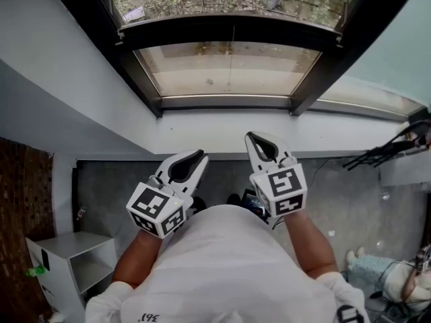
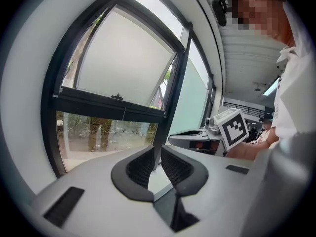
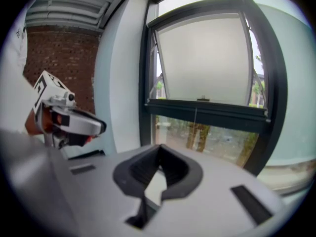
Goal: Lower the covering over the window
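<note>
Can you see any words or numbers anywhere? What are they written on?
"361": upside down in the head view, on the person's white shirt, near its bottom edge.
Cubes on the left hand-held gripper and right hand-held gripper: only black-and-white square patterns, no letters.
Dark marks on white cloth: too blurred to read.

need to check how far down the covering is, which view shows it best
The right gripper view: the pale covering faces it almost squarely, down to the dark bar under it, with the lower glass uncovered. The left gripper view shows it slanted. The head view, looking steeply down, shows mostly the lower glass.
</note>
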The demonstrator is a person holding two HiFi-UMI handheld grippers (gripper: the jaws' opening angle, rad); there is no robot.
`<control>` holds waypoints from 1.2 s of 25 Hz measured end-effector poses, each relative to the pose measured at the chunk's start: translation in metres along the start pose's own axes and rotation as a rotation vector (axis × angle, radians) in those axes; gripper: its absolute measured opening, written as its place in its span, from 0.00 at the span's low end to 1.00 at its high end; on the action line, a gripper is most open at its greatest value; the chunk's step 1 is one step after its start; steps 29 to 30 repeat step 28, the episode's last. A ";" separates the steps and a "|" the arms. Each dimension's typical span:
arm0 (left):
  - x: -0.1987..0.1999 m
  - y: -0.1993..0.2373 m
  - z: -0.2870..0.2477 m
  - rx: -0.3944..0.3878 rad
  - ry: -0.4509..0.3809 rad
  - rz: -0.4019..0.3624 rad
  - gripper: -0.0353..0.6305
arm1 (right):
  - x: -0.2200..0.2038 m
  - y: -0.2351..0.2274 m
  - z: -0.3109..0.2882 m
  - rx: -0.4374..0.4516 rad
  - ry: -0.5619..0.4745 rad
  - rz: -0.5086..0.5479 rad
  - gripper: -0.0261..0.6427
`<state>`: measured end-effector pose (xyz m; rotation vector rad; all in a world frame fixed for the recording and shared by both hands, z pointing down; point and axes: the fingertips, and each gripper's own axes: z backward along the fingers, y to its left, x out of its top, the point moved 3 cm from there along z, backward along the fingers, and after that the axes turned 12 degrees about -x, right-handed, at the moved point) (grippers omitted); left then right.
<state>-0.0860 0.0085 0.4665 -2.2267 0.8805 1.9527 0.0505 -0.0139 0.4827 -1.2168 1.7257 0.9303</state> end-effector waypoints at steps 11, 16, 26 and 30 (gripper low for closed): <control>0.001 0.001 0.011 -0.036 -0.001 -0.004 0.14 | 0.008 0.017 0.004 -0.012 0.006 0.036 0.07; 0.001 0.002 0.013 -0.040 0.002 -0.006 0.14 | 0.010 0.018 0.005 -0.021 0.001 0.035 0.07; 0.003 0.002 0.011 -0.059 -0.003 -0.004 0.14 | 0.011 0.016 0.004 -0.037 0.002 0.039 0.07; 0.007 0.006 0.009 -0.060 -0.011 -0.012 0.14 | 0.016 0.014 0.000 -0.039 -0.006 0.043 0.07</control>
